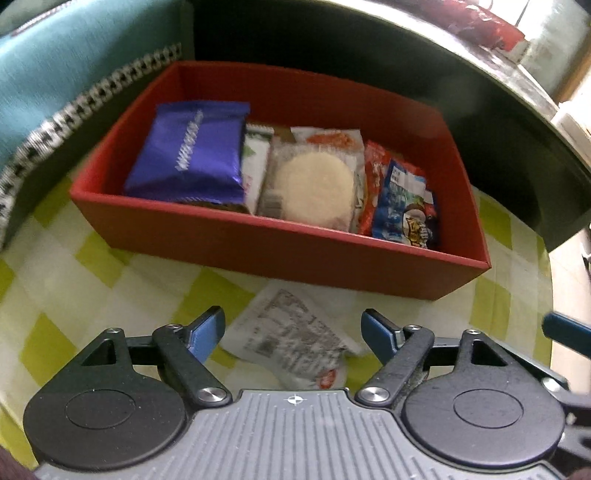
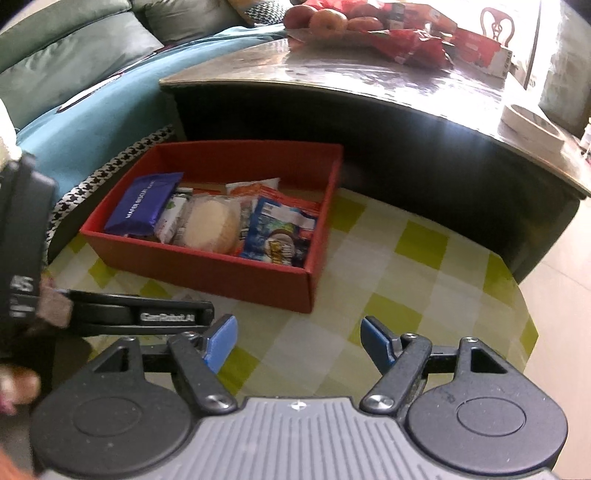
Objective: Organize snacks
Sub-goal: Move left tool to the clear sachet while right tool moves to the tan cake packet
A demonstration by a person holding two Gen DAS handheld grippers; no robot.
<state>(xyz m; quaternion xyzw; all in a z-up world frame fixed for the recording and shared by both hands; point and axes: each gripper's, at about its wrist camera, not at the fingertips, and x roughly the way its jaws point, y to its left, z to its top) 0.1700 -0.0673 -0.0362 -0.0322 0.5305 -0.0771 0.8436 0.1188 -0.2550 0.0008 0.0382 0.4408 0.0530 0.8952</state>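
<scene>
A red box [image 1: 266, 243] [image 2: 207, 266] stands on a yellow-checked cloth [image 1: 110, 258] [image 2: 421, 280]. In it lie a purple wafer pack [image 1: 192, 155] [image 2: 144, 203], a clear pack with a round pale biscuit [image 1: 314, 181] [image 2: 214, 221], a blue pack [image 1: 402, 199] [image 2: 280, 232] and other snacks. A white printed packet [image 1: 291, 339] lies on the cloth in front of the box. My left gripper [image 1: 293, 334] is open and empty, with the packet between its fingers. My right gripper [image 2: 299, 341] is open and empty over bare cloth, right of the left gripper.
A dark coffee table [image 2: 369, 122] stands right behind the box, with fruit and red packs [image 2: 369, 26] on top. A teal sofa with a houndstooth edge [image 2: 92, 122] is at the left. The cloth ends at the right, with floor [image 2: 554, 332] beyond.
</scene>
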